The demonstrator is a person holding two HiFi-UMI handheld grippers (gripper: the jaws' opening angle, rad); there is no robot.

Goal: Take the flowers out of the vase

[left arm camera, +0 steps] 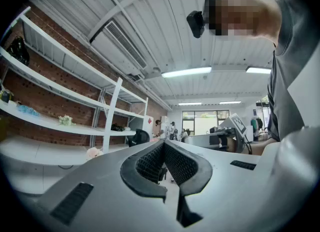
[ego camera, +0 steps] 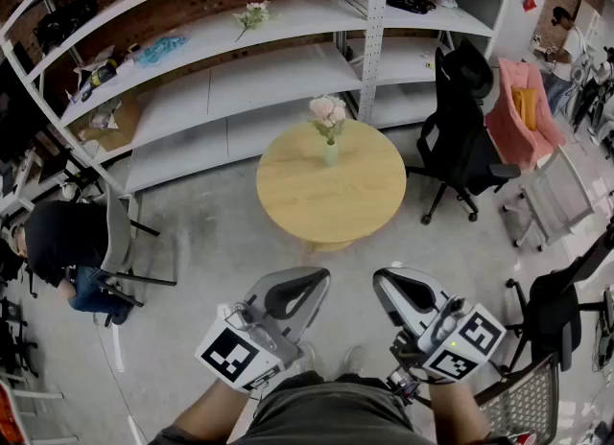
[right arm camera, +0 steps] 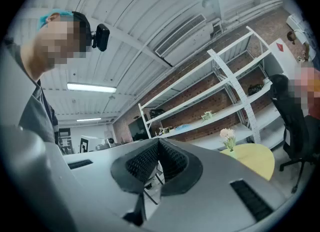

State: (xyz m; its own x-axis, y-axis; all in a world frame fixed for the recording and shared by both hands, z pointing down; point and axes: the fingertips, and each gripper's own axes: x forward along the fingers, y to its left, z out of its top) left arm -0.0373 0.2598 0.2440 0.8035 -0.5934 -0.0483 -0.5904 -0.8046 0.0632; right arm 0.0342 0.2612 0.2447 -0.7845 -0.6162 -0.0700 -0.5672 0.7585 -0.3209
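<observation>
The flowers (ego camera: 328, 109), a small pink bunch, stand upright in a pale green vase (ego camera: 330, 153) close to the far edge of the round wooden counter (ego camera: 331, 213). Both tools are low and near the person's body, well apart from the counter. The left hand-held gripper (ego camera: 309, 285) has its jaws pressed together with nothing between them, and the right hand-held gripper (ego camera: 393, 288) is likewise closed and empty.

The step in hand appears to be the approach, since no grasp has begun. To do it well, the person would likely need to come right up to the counter's near edge, or round its side, because the vase sits across the top from where they stand. A black office chair (ego camera: 460, 136) stands just beside the counter's right edge, so the left side looks the freer way in.

One hand-held gripper should open before it arrives and close on the stems just above the vase's mouth, not on the soft blooms. The vase looks small and light, so it may tip or lift with the stems. Steadying its body with the other hand-held gripper and drawing the stems straight up seems the safest course.
</observation>
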